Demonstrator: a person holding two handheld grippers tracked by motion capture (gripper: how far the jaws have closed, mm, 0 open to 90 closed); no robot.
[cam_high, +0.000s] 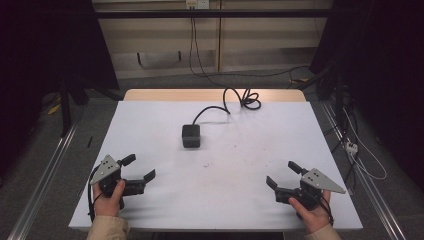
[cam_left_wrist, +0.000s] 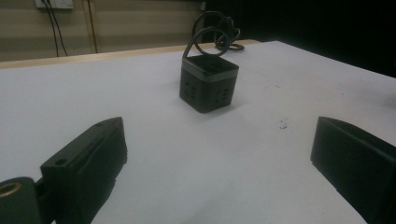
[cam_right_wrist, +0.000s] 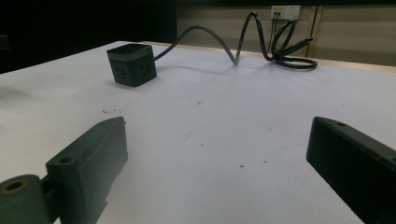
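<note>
Socket cube (cam_left_wrist: 208, 82), faces toward left tool (cam_high: 139, 168)

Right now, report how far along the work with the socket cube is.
Done: nothing visible; the socket cube sits mid-table, its cable coiled behind. In hand: nothing; left gripper and right gripper rest open near the table's front edge. Left: reaching and gripping the cube.

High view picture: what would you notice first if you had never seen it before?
A black cube power strip sits alone near the middle of the white table, its cable curling toward the far edge. Near the front edge, the left gripper and the right gripper rest open, angled inward, apart from the cube.
</note>
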